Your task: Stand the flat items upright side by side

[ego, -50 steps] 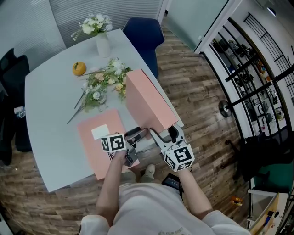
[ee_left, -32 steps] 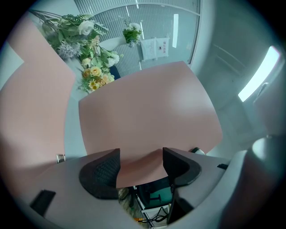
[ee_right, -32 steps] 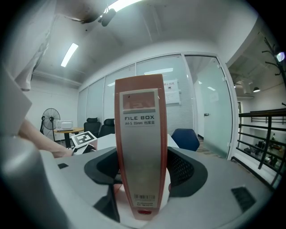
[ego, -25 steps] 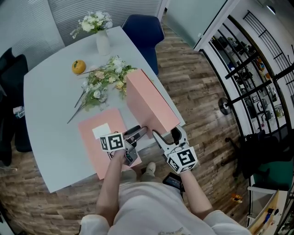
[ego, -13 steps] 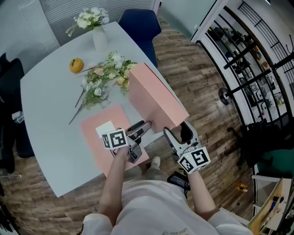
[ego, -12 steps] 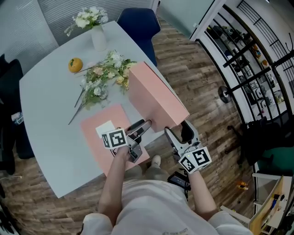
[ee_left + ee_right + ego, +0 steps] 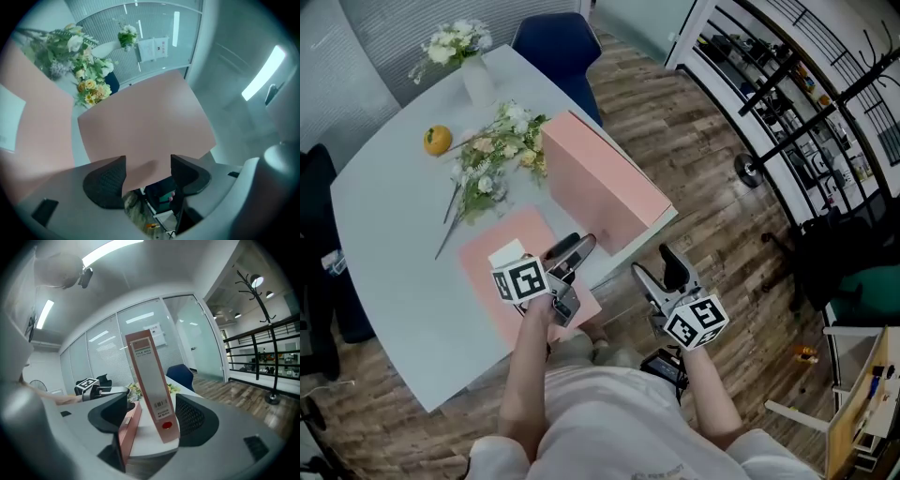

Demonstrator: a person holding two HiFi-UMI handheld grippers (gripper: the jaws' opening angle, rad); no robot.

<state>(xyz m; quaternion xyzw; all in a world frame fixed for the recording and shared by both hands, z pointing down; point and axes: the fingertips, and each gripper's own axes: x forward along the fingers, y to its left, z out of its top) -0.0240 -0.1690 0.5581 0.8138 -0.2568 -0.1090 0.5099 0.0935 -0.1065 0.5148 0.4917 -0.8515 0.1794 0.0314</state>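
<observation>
My left claw (image 7: 573,249) hangs wide open over the flat file box (image 7: 485,281). In its own view the upright file box (image 7: 598,187) fills the gap between the jaws, and I cannot tell if they touch it. My right claw (image 7: 659,274), open and empty, sits off the counter (image 7: 384,234) above the floor (image 7: 712,187), at 4 o'clock of the upright box, facing its spine. That box stands at the counter's edge, and bare counter lies at 9 o'clock. I count two file boxes, one bunch of loose flowers (image 7: 487,159), one vase (image 7: 476,82) and one orange (image 7: 437,141). The left claw hides the flat box's near end.
</observation>
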